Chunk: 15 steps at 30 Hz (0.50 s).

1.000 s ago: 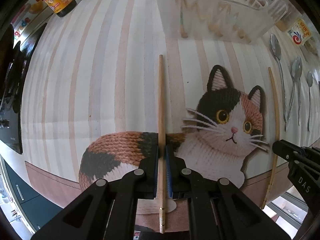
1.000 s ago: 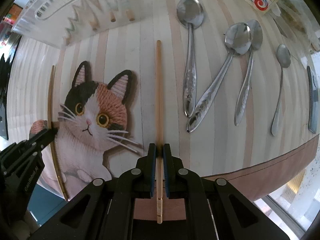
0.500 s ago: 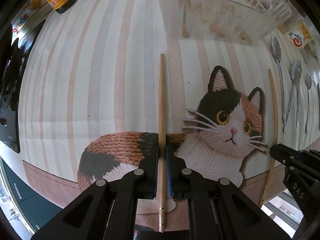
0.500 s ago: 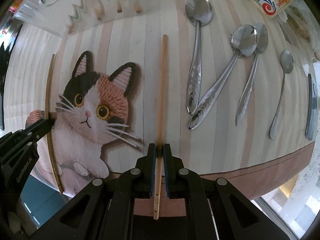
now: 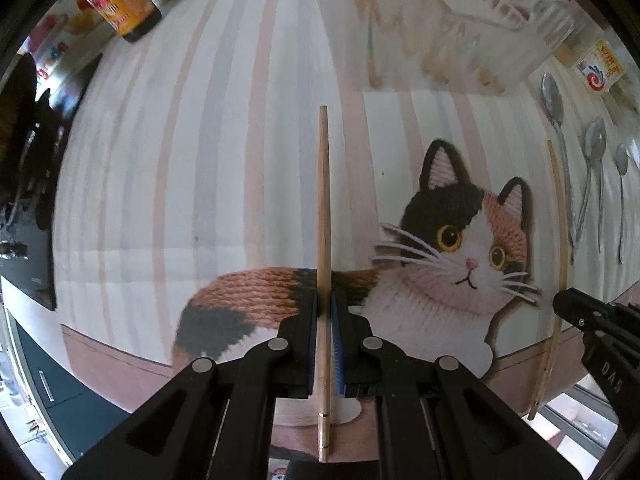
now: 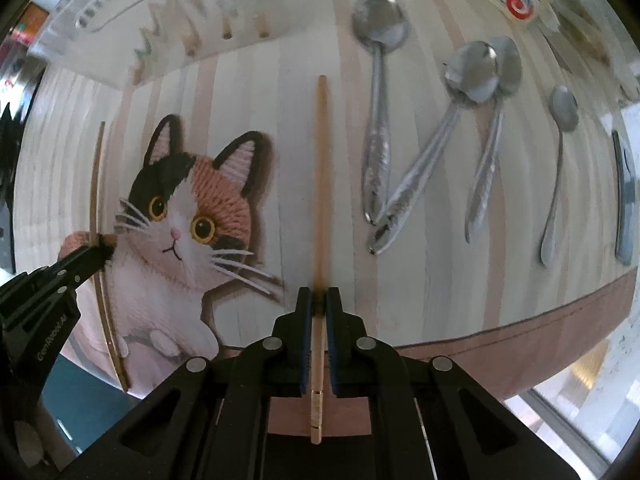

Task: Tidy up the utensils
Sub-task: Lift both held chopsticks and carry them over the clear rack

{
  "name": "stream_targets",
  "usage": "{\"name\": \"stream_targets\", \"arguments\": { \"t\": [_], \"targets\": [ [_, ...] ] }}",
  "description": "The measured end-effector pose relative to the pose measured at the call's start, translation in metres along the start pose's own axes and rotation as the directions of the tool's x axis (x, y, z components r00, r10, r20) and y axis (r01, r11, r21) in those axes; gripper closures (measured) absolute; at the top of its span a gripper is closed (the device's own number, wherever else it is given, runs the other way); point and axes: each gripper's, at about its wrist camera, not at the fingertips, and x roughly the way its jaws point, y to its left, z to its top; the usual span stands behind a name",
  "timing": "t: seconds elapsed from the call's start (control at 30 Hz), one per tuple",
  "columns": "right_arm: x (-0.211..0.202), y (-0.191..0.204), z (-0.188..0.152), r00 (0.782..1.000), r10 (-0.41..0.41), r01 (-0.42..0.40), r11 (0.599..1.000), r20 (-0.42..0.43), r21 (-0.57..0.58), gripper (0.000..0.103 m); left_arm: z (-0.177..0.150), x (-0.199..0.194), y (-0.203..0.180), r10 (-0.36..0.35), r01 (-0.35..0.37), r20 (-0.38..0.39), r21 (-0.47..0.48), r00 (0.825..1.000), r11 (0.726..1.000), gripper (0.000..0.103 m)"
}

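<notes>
Over the cat mat [image 5: 248, 152], the left tool [image 5: 325, 312] is clenched on 1 chopstick [image 5: 323, 208]; the right tool [image 6: 319, 304] grips another chopstick [image 6: 320, 184], spoons [image 6: 378, 128] to its right. Both should keep level and parallel toward the clear tray [image 6: 120, 12].

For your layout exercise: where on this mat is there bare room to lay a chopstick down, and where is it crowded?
Free: the striped mat between the sauce bottle and the printed cat, below the clear rack. A narrower strip lies between the cat and the spoons. Crowded: the spoons' side, where two overlap.
</notes>
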Motion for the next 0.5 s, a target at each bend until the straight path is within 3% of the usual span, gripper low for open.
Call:
{"name": "stream_targets", "arguments": {
  "t": [0.3,0.5],
  "targets": [
    [-0.048,0.007,0.007,0.993,0.057,-0.056,0.998,0.102,-0.014,0.096,0.005,-0.059,0.022,0.043,-0.038,0.126,-0.046,0.991,0.998,0.098],
    [-0.092,0.009,0.015,0.977,0.106,-0.103,0.994,0.183,-0.027,0.096,0.003,-0.104,0.044,0.066,-0.041,0.212,-0.117,0.975,0.992,0.098]
  ]
}}
